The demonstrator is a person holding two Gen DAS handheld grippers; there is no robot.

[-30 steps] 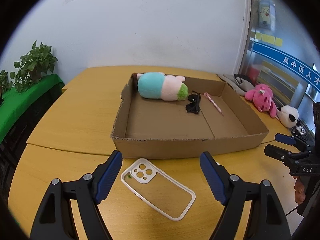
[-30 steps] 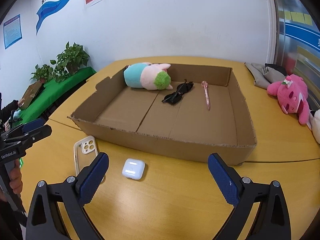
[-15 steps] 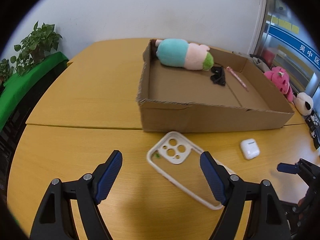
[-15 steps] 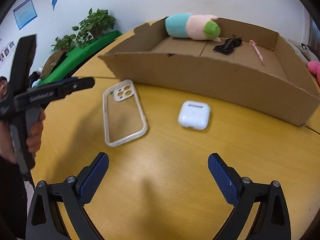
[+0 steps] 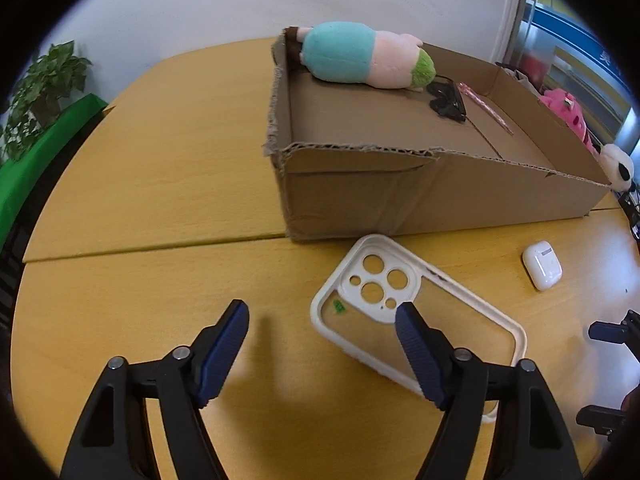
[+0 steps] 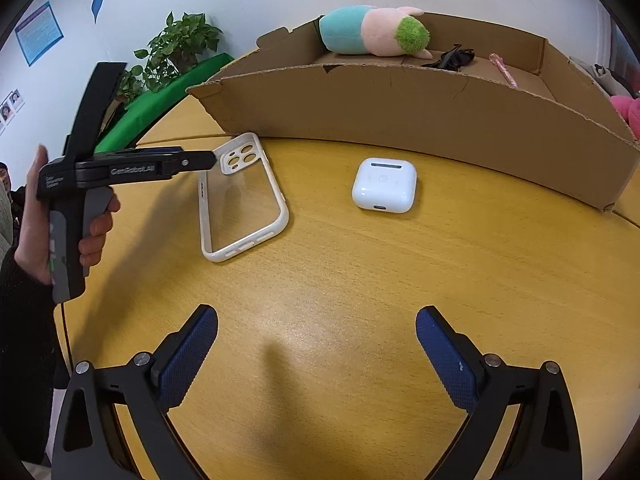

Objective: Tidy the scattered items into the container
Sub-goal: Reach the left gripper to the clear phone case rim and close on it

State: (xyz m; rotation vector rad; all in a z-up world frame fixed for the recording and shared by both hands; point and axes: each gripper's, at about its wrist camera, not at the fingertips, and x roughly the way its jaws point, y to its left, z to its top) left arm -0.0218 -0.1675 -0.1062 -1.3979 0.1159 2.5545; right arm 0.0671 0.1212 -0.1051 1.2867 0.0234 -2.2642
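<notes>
A white clear-backed phone case (image 5: 416, 312) (image 6: 240, 200) lies flat on the wooden table in front of the cardboard box (image 5: 400, 196) (image 6: 400, 108). A white earbud case (image 5: 542, 266) (image 6: 384, 185) lies to its right. My left gripper (image 5: 322, 322) is open, low over the table, its right finger over the phone case's camera end. My right gripper (image 6: 316, 334) is open and empty, well short of the earbud case. The box holds a teal-and-pink plush (image 5: 360, 56) (image 6: 372, 32), black sunglasses (image 5: 446, 100) and a pink pen (image 5: 484, 108).
A pink plush (image 5: 568, 112) and a panda plush (image 5: 618, 166) lie on the table right of the box. A potted plant (image 6: 176, 48) on a green-covered stand (image 5: 40, 148) is beyond the table's left edge. The left hand-held gripper shows in the right wrist view (image 6: 120, 168).
Both grippers have dropped lower and moved closer to the table. The left one has come over the phone case's left end. The right one now faces the earbud case more closely.
</notes>
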